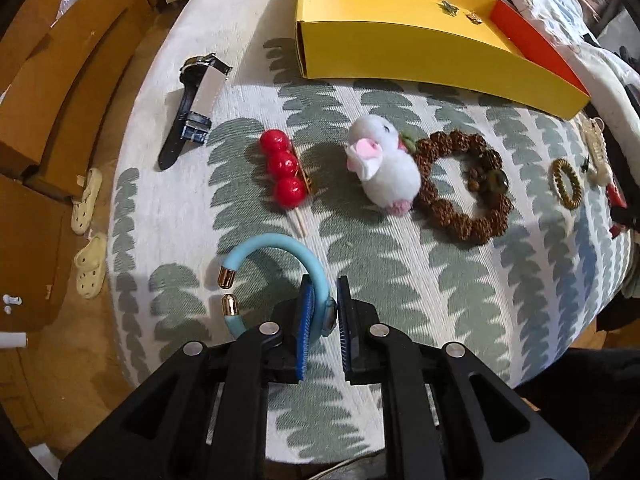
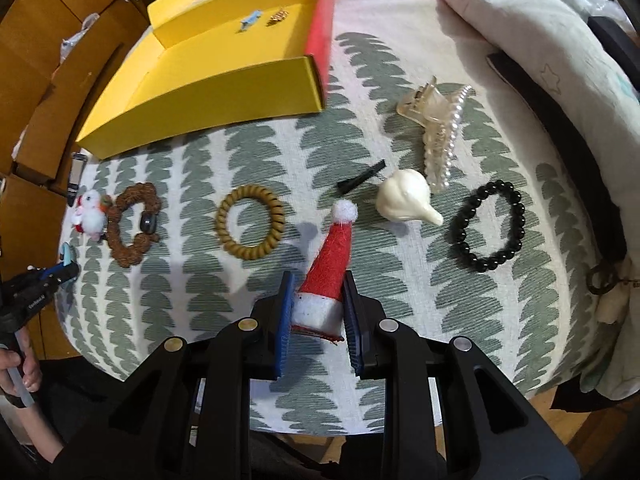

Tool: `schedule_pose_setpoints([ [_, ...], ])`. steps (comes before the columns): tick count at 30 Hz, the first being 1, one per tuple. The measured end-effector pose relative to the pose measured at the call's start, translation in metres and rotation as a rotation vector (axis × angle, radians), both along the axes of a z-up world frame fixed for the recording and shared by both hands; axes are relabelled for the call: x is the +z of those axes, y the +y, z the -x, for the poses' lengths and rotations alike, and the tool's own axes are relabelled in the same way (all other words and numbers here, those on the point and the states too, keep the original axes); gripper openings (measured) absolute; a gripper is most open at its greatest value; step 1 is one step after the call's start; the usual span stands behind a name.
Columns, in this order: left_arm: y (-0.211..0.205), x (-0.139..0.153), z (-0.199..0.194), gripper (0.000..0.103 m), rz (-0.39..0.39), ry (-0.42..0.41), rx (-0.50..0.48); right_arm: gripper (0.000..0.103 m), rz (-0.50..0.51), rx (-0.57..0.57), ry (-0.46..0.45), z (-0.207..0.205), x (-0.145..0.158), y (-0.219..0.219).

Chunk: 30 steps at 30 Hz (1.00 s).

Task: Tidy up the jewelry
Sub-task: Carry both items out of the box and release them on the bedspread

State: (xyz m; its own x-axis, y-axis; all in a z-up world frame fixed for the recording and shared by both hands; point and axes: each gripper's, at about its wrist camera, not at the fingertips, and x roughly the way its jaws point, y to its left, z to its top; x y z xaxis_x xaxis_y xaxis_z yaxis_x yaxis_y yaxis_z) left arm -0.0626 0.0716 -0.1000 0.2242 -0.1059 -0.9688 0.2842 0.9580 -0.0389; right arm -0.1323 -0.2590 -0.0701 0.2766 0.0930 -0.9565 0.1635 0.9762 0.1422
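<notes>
- Left wrist view: the left gripper [image 1: 325, 312] pinches the blue bangle [image 1: 276, 276] between its blue pads, low over the patterned cloth [image 1: 500, 280].
- Beyond lie the red bead stick [image 1: 285, 168], plush mouse [image 1: 384, 164] touching the brown bead bracelet [image 1: 464, 186], and a watch [image 1: 196, 104].
- Farthest is the yellow box [image 1: 420, 48].
- Right wrist view: the right gripper [image 2: 318, 304] is pinching the Santa hat clip [image 2: 326, 284].
- Farther sit the spiral hair tie [image 2: 250, 227], black bead bracelet [image 2: 486, 226] and pearl claw clip [image 2: 438, 132].

Pale slippers [image 1: 89, 220] lie on the floor beside brown cabinets [image 1: 60, 92]; what looks like bedding [image 2: 540, 20] is bunched at the far right.
</notes>
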Motion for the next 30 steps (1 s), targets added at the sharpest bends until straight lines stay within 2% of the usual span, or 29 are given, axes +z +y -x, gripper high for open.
schedule_pose_setpoints([
  [5, -0.005, -0.009, -0.002, 0.013, -0.011, 0.007, 0.000, 0.025, 0.011, -0.007, 0.006, -0.002, -0.007, -0.005],
  [8, -0.004, -0.008, -0.003, 0.016, -0.012, 0.006, 0.007, 0.029, 0.034, -0.006, 0.012, -0.005, -0.012, -0.006],
  [11, -0.003, 0.003, -0.003, 0.047, -0.008, -0.017, 0.012, 0.029, 0.067, -0.002, 0.012, -0.005, -0.012, -0.004],
  [12, -0.001, 0.010, -0.002, 0.062, 0.007, -0.032, 0.016, 0.029, 0.059, 0.002, 0.000, -0.005, -0.009, -0.003],
  [13, 0.000, 0.014, -0.001, 0.065, 0.018, -0.044, 0.016, 0.030, 0.050, 0.003, -0.012, -0.005, -0.006, -0.003],
  [17, 0.004, 0.032, 0.001, 0.065, 0.049, -0.080, 0.017, 0.035, 0.067, 0.000, -0.070, -0.002, 0.008, -0.005],
  [21, 0.005, 0.042, 0.000, 0.065, 0.069, -0.092, 0.023, 0.054, 0.095, 0.003, -0.062, -0.004, 0.009, -0.004],
  [22, 0.005, 0.042, 0.000, 0.065, 0.072, -0.092, 0.021, 0.056, 0.099, 0.006, -0.058, -0.005, 0.009, -0.004],
  [24, 0.002, 0.045, 0.002, 0.065, 0.079, -0.101, 0.019, 0.056, 0.098, 0.004, -0.072, -0.006, 0.011, -0.003],
  [28, -0.006, 0.060, 0.004, 0.065, 0.108, -0.130, 0.006, 0.056, 0.053, -0.002, -0.170, -0.009, 0.029, -0.001],
  [30, -0.011, 0.071, 0.003, 0.071, 0.143, -0.151, -0.002, 0.057, 0.037, -0.018, -0.224, -0.014, 0.040, -0.002],
])
